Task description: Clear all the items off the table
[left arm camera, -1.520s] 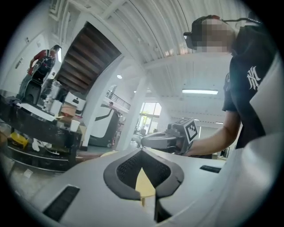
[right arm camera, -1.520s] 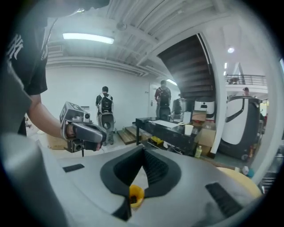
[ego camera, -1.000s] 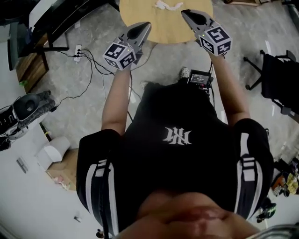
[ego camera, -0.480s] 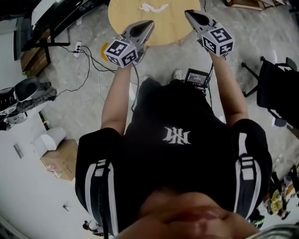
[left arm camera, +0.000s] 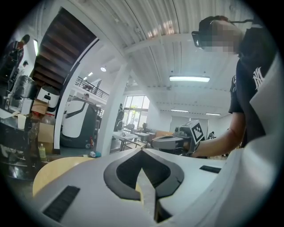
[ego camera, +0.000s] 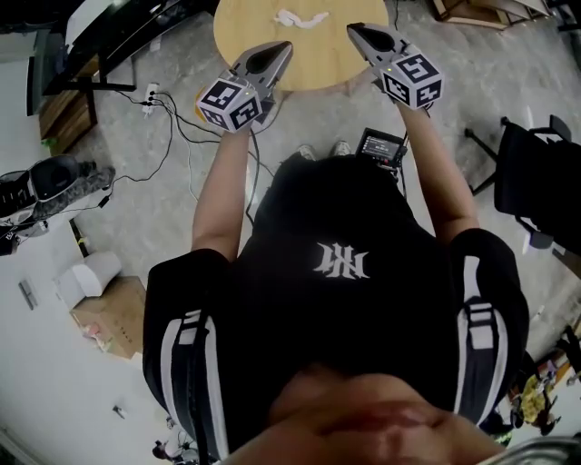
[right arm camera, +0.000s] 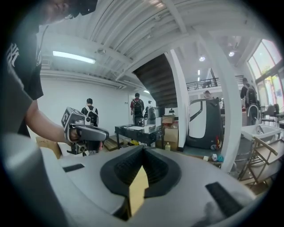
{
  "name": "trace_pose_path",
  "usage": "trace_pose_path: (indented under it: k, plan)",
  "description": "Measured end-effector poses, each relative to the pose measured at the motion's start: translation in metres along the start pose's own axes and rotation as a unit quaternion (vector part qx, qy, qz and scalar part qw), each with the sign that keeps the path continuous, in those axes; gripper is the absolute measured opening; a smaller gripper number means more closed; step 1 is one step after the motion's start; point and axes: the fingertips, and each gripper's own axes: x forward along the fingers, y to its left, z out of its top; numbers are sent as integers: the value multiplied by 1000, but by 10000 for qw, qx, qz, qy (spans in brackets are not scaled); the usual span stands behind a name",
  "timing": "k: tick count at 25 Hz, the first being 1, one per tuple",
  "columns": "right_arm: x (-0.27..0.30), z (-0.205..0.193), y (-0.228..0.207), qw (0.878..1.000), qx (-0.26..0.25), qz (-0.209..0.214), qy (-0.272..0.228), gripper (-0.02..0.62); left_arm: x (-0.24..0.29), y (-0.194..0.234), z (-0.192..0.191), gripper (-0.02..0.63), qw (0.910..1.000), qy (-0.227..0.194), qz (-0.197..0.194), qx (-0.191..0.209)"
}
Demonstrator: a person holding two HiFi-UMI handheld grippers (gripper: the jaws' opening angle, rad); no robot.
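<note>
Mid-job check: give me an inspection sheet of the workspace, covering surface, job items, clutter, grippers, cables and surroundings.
Surface: round wooden table, only its near part in view.
Job's things: one white crumpled item lying on the table; cloth or paper, cannot tell.
Clutter: nothing seen on the part of the table in view.
Grippers: left gripper and right gripper both shut with nothing between the jaws, held at the table's near edge.
Cables: power strip on the floor left of the table, black cables trailing from it.
Surroundings: black chair at right, cardboard box at lower left, small black device on the floor near the person.
</note>
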Motion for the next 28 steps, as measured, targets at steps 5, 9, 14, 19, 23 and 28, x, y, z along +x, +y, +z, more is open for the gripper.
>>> trace_pose_path:
  k: [5, 9, 14, 19, 23, 28]
  plan:
    - [1, 5, 5, 10000, -68, -61, 9, -2, -8, 1, 0, 12, 10000, -7, -58, -40]
    - [5, 6, 8, 9998, -147, -158, 27, -2, -16, 4, 2, 12, 9999, -24, -120, -41]
    - [17, 6, 14, 9993, -272, -197, 143, 5, -25, 14, 1, 11, 9999, -61, -149, -59]
    - [36, -1, 22, 9988, -351, -159, 286, 123, -33, 17, -8, 12, 9991, 143, -290, 263]
    - [56, -10, 27, 9983, -420, -130, 378, 181, -45, 27, -16, 11, 9990, 77, -383, 215]
    - [81, -24, 22, 9967, -473, -8, 659, 181, -47, 65, -31, 12, 9997, 63, -209, -121]
